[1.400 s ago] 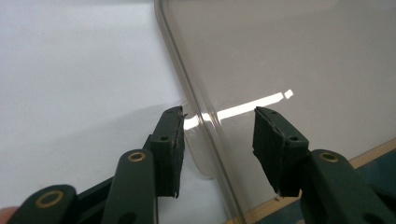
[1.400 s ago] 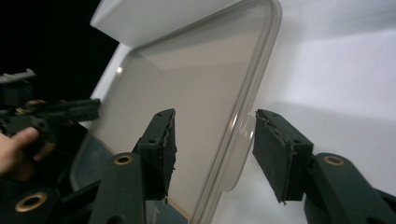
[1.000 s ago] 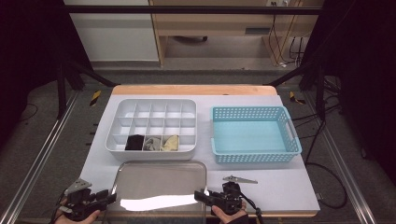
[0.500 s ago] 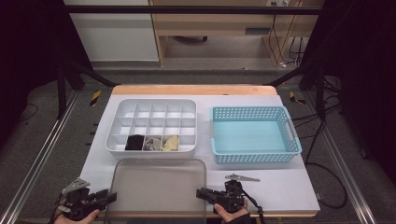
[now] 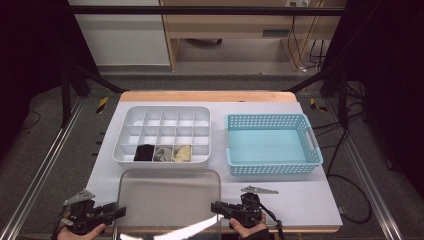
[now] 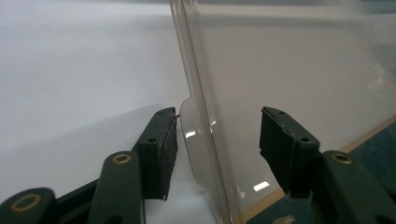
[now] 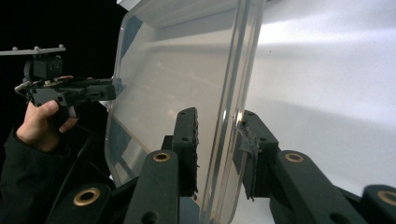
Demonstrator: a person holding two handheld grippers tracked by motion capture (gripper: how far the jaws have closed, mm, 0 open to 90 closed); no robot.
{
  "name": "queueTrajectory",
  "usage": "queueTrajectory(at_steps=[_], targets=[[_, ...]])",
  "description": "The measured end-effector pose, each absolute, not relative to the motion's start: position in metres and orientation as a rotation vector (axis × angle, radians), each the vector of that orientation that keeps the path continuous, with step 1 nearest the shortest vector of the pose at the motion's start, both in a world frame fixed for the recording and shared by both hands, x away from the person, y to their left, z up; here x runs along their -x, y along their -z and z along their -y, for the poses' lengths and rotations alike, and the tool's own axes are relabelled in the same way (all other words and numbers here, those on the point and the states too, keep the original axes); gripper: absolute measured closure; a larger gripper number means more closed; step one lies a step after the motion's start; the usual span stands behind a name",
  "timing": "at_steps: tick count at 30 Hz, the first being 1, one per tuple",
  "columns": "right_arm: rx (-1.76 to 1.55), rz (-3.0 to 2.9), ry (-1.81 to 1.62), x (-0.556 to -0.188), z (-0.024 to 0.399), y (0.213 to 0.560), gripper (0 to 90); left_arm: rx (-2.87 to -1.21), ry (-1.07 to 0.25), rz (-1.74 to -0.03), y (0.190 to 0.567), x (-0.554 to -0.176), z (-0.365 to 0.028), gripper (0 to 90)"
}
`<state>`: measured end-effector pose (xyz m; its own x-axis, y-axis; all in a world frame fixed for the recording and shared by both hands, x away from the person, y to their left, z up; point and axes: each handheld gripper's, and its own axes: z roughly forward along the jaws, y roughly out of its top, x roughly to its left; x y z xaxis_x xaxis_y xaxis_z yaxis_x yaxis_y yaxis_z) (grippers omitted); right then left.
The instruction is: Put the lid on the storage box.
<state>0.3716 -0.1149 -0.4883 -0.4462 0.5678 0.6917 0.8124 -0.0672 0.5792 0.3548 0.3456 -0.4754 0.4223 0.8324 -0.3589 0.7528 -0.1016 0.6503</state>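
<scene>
A clear plastic lid (image 5: pixel 170 200) lay at the near edge of the white table (image 5: pixel 310 200), in front of the white compartment tray (image 5: pixel 165 135) and between the two hand-held grippers. The left gripper (image 5: pixel 120 212) sat at the lid's left edge. In the left gripper view its jaws stood well apart with the lid's rim (image 6: pixel 201 140) passing between them; the left pad lay just beside the rim's tab, the right pad clear of the plastic, and the jaws had just been opening. The right gripper (image 5: pixel 215 206) sat at the lid's right edge. In the right gripper view its jaws had just been closing, and the lid's rim (image 7: pixel 229 135) ran between the pads; the right pad appeared to touch the rim, while a narrow gap showed at the left pad, so a firm grip could not be confirmed. The same view showed the other hand (image 7: pixel 44 123) holding the left gripper beyond the lid's far edge. Three compartments in the tray's near row held small items, one black, one grey, one pale yellow. A light blue perforated basket (image 5: pixel 272 145) stood just beside the tray, on its right.
</scene>
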Motion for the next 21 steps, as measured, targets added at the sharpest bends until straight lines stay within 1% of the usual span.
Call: queueTrajectory(at_steps=[3, 5, 8, 11, 17, 21], targets=[[1.494, 1.974, 1.529, -0.372, 0.115, 0.487, 71.4, -1.882, -0.127, -1.328, 0.476, -0.356, -0.343, 42.2], [1.490, 1.983, 1.532, -0.373, 0.115, 0.488, 71.4, -1.886, -0.122, -1.320, 0.476, -0.357, -0.340, 42.7], [1.499, 1.979, 1.519, -0.373, 0.116, 0.490, 71.4, -1.847, -0.097, -1.336, 0.476, -0.357, -0.346, 47.5], [1.508, 1.977, 1.512, -0.374, 0.115, 0.492, 70.9, -1.827, -0.111, -1.322, 0.474, -0.354, -0.348, 52.6], [1.514, 2.012, 1.519, -0.373, 0.114, 0.488, 68.8, -1.789, -0.156, -1.313, 0.468, -0.348, -0.347, 55.8], [1.505, 2.068, 1.564, -0.373, 0.113, 0.477, 67.3, -1.767, -0.200, -1.291, 0.460, -0.347, -0.345, 57.1]])
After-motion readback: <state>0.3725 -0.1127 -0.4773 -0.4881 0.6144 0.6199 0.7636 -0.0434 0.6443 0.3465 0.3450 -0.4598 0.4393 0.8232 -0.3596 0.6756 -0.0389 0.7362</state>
